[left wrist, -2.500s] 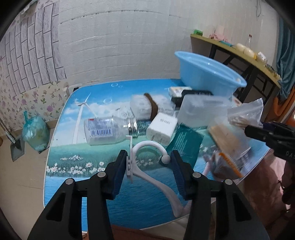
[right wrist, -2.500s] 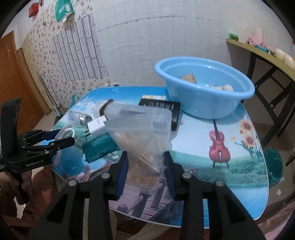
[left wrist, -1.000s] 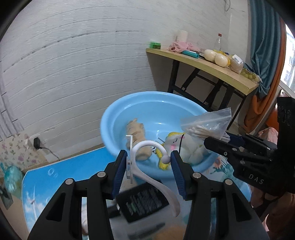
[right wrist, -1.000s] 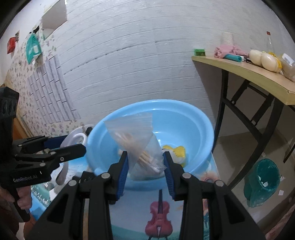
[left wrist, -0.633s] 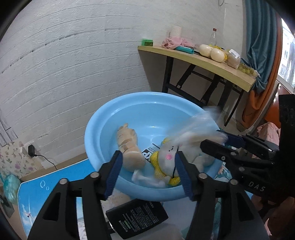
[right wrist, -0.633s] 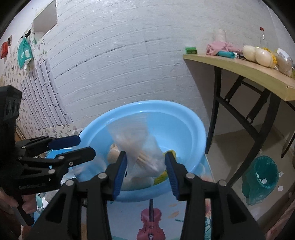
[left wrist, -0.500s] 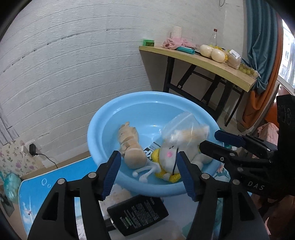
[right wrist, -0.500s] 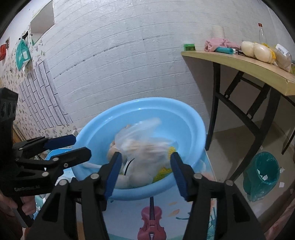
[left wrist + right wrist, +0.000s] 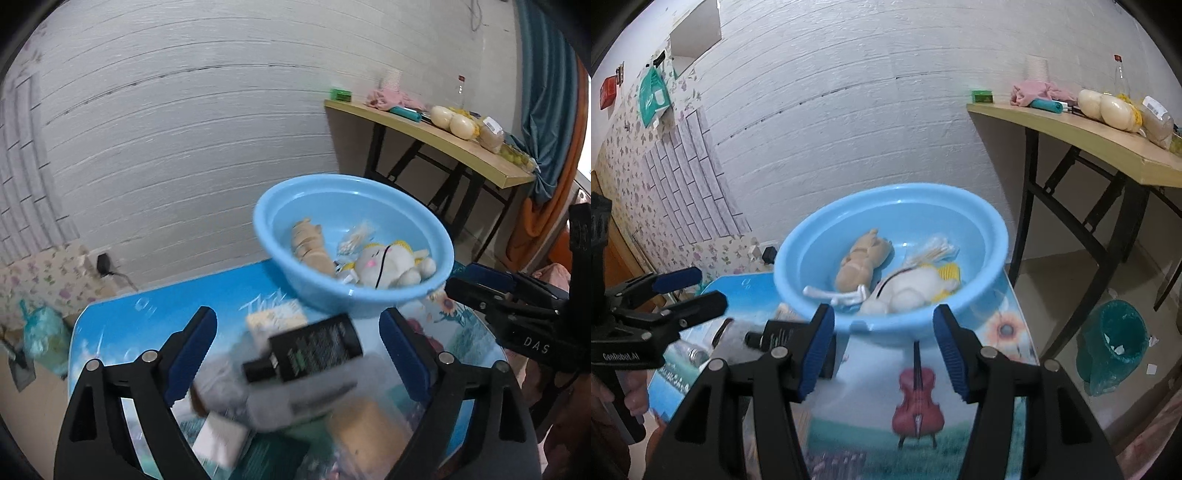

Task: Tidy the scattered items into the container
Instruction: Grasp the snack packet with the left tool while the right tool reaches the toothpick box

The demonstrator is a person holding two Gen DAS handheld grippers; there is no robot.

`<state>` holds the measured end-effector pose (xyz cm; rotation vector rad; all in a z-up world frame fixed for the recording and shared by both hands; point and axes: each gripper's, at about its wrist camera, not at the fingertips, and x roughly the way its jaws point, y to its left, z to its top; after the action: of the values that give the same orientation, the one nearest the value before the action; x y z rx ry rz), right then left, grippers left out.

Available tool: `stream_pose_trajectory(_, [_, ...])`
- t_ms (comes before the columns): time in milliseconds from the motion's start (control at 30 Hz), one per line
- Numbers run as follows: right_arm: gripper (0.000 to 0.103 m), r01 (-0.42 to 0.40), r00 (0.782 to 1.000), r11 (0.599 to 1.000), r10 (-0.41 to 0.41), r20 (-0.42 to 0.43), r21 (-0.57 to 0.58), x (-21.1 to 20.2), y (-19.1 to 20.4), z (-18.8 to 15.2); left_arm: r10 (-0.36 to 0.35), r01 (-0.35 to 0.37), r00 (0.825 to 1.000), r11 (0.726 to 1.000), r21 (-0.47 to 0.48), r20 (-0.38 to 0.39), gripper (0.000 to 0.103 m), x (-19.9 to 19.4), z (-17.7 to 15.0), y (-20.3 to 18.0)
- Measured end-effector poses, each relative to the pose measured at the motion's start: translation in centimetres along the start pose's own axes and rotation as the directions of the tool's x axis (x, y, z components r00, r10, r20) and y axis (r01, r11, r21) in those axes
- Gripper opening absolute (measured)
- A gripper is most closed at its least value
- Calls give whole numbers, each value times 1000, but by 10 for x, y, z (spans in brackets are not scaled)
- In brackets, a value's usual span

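Observation:
The blue basin (image 9: 373,299) (image 9: 849,325) stands at the far end of the printed table. In it lie a tan doll (image 9: 862,262), a white and yellow plush (image 9: 912,286), the white hook (image 9: 831,293) and the clear bag of sticks (image 9: 934,249). My left gripper (image 9: 297,354) is open and empty, above a black bottle (image 9: 314,347), a clear box (image 9: 295,398) and a white box (image 9: 221,439) on the table. My right gripper (image 9: 884,349) is open and empty, just in front of the basin. The left gripper also shows in the right wrist view (image 9: 687,288).
A wooden side table (image 9: 1082,136) with food and cloth stands at the right by the brick wall. A teal bin (image 9: 1112,343) sits on the floor under it. A tied bag (image 9: 40,332) lies on the floor at the left. A jar (image 9: 694,354) lies on the table.
Both grippers have opened wider and drawn back from the basin. The white hook and the bag of sticks, held one second ago, now lie in the basin.

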<state>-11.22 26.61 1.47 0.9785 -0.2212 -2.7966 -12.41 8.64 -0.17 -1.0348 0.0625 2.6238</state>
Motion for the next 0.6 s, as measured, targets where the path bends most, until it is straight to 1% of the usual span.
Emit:
stream_pose_trajectory(167, [55, -4, 999, 1000, 4, -41, 1, -9, 13, -23, 27, -27, 1000, 999, -19, 1, 91, -22, -29, 10])
stream_pose_trajectory(400, [55, -18, 994, 1000, 15, -108, -23, -16, 31, -55, 38, -41, 998, 998, -56, -47, 91, -38, -76, 22])
stream_pose_trajectory(533, [55, -28, 992, 999, 25, -123, -28, -21, 37, -64, 4, -10, 998, 996, -90, -62, 91, -43, -94, 23])
stream_pose_trajectory(600, [55, -36, 991, 999, 32, -130, -34, -23, 40, -67, -15, 9, 998, 996, -87, -69, 91, -44, -102, 17])
